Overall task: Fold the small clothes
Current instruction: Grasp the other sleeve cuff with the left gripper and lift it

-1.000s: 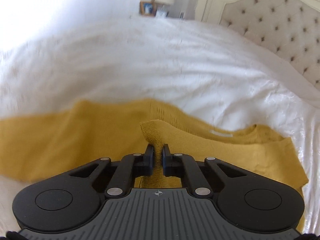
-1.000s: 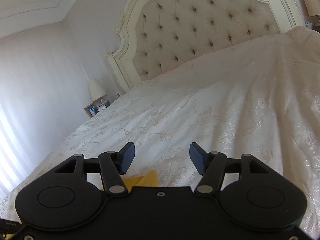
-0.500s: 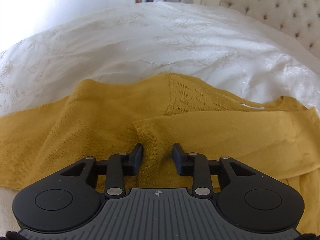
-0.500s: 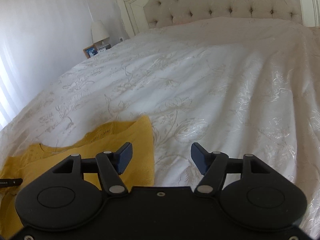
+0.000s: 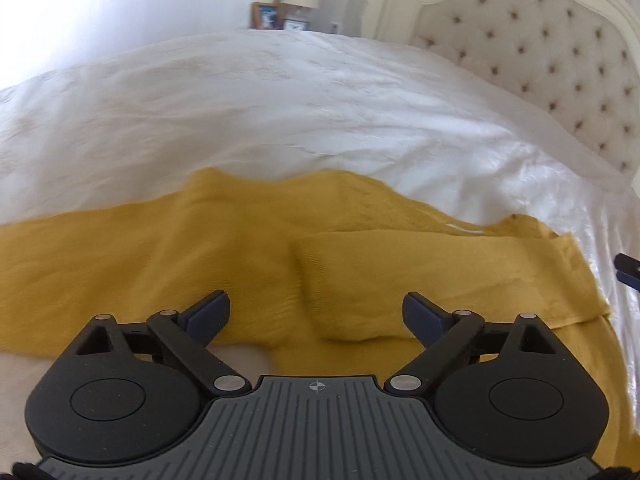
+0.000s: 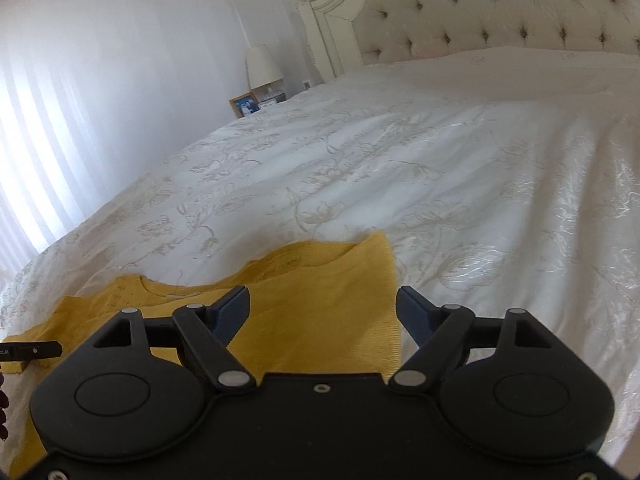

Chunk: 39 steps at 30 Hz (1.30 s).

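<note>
A mustard-yellow knit sweater [image 5: 168, 256] lies flat on the white bedspread [image 5: 280, 112]. One sleeve [image 5: 420, 276] is folded across its body, cuff end near the middle. My left gripper [image 5: 316, 312] is open and empty, just above the folded sleeve's cuff. My right gripper [image 6: 322, 312] is open and empty over the sweater's right shoulder edge [image 6: 344, 304]. The left gripper's tip shows at the right wrist view's left edge [image 6: 30, 350].
The embroidered white bedspread [image 6: 440, 184] stretches far beyond the sweater. A tufted headboard [image 6: 500, 8] stands at the back. A nightstand with a lamp [image 6: 262, 66] and a photo frame [image 6: 244, 105] stands beside the bed.
My left gripper let go of the sleeve cuff, opened wide and drew back a little. My right gripper tilted down and moved over the sweater's shoulder, staying open.
</note>
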Each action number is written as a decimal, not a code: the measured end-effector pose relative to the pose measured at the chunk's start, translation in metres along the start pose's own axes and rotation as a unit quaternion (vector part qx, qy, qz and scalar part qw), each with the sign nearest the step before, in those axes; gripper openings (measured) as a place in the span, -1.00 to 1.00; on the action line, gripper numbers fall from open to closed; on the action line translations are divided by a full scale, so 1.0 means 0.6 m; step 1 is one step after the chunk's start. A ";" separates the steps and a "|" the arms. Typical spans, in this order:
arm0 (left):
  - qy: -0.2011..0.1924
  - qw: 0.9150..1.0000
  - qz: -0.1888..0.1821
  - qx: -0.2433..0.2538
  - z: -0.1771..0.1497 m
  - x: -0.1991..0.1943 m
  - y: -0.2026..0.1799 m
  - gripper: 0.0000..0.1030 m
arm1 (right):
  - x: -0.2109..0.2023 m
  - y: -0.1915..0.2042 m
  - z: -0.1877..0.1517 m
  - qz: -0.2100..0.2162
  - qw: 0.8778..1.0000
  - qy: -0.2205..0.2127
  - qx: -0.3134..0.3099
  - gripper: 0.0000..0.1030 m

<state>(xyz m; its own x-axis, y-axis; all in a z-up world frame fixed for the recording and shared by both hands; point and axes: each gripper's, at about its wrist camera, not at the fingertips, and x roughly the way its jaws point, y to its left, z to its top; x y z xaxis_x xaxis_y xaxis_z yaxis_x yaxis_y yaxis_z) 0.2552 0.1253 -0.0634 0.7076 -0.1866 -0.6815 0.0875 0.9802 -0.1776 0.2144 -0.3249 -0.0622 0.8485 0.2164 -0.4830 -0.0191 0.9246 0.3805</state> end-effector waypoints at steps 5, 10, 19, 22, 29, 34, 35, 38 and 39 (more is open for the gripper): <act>-0.008 0.997 0.054 -0.054 -0.014 -0.046 0.110 0.83 | 0.000 0.030 -0.008 0.043 0.999 -0.014 -0.016 0.67; -0.034 0.986 0.089 -0.138 -0.030 -0.086 0.216 0.83 | 0.000 0.057 -0.019 0.070 0.997 -0.025 -0.031 0.72; -0.067 0.963 0.117 -0.234 -0.053 -0.100 0.342 0.83 | 0.023 0.079 -0.042 0.085 0.995 -0.002 -0.048 0.72; -0.081 0.959 0.118 -0.245 -0.053 -0.096 0.369 0.83 | 0.028 0.085 -0.047 0.088 0.995 0.004 -0.055 0.73; -0.112 0.944 0.118 -0.288 -0.032 -0.084 0.421 0.82 | 0.041 0.091 -0.057 0.087 0.994 0.020 -0.067 0.73; -0.101 0.928 0.173 -0.314 -0.015 -0.087 0.424 -0.13 | 0.044 0.090 -0.057 0.089 0.994 0.021 -0.063 0.73; -0.092 0.928 0.183 -0.312 -0.010 -0.088 0.421 -0.50 | 0.043 0.089 -0.057 0.090 0.994 0.021 -0.063 0.73; -0.098 0.933 0.191 -0.288 0.005 -0.105 0.394 -0.87 | 0.041 0.087 -0.055 0.090 0.994 0.019 -0.058 0.73; -0.114 0.934 0.196 -0.276 0.012 -0.117 0.377 -0.87 | 0.040 0.086 -0.054 0.090 0.994 0.018 -0.055 0.73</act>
<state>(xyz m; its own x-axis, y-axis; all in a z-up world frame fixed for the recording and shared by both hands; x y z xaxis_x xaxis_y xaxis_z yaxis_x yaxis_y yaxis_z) 0.2303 0.3607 -0.0508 0.7450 0.2607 -0.6140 -0.5409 0.7748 -0.3274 0.2169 -0.2617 -0.0795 0.8067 0.3911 -0.4430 -0.2293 0.8981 0.3753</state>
